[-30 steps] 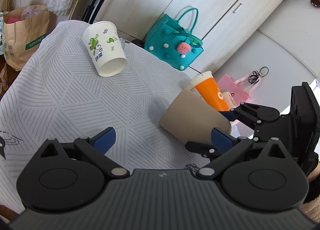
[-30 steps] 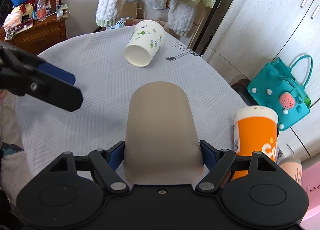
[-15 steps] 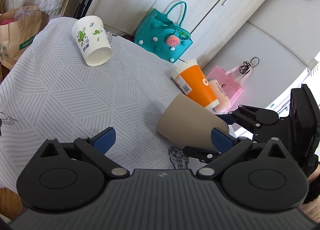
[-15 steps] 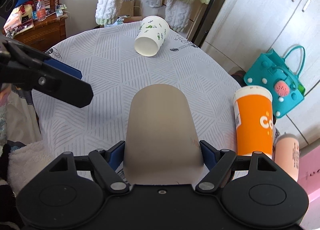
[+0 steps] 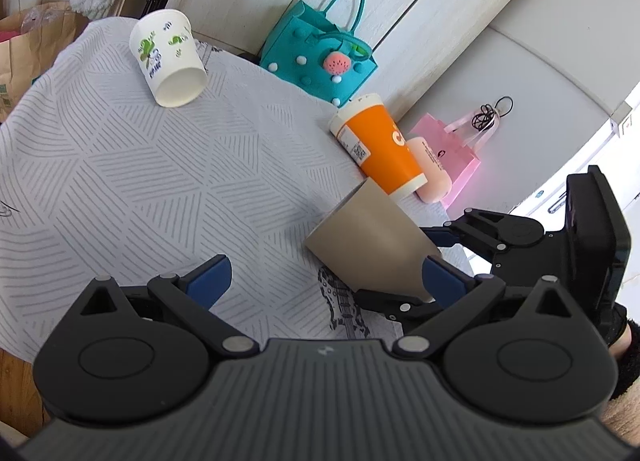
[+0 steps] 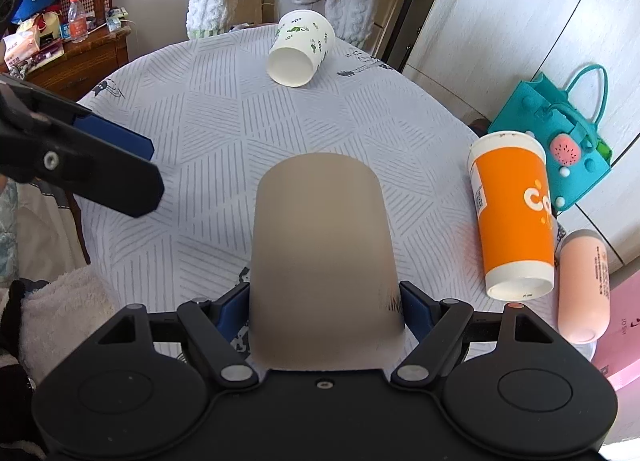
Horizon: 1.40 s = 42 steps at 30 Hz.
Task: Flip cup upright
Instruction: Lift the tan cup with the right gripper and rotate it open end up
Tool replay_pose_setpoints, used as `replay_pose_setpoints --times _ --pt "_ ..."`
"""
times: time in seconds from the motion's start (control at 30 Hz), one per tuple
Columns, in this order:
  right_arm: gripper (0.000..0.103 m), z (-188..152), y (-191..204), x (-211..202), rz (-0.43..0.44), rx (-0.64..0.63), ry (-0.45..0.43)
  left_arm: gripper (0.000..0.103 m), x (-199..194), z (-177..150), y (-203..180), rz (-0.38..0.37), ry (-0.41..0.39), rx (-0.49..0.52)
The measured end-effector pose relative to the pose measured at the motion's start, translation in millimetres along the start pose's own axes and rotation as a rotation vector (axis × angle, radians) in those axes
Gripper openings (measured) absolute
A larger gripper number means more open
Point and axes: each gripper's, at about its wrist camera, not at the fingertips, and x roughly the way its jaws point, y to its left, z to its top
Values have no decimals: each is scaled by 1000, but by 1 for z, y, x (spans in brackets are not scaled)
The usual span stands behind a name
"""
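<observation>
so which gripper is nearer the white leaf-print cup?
Left, as far as the views show. The left gripper is open over the cloth, with clear table between it and the white leaf-print cup. The right gripper, shut on the brown cup, sits further back.

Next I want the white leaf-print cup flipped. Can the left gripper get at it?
Probably yes: the left gripper is open, and only bare tablecloth lies before the white leaf-print cup.

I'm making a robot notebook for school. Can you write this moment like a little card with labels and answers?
held cup: plain brown paper cup, clamped near its wide end, narrow end pointing away
right gripper: shut on it
left gripper: open, empty
white leaf-print paper cup: lying on its side, far across the grey striped tablecloth
orange paper cup: on its side, at the table edge
</observation>
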Motion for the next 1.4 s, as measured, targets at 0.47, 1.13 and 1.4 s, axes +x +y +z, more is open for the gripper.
replay_pose_setpoints --times 0.47,1.13,1.4 --pt "96 -13 -19 -18 104 -1 -87 103 32 -4 -13 -91 69 -91" --pt "95 -22 -38 0 243 -7 -151 95 70 -19 -11 -165 18 -260" --pt "85 -17 -40 5 262 -5 -127 91 75 -24 -13 -179 -5 -322"
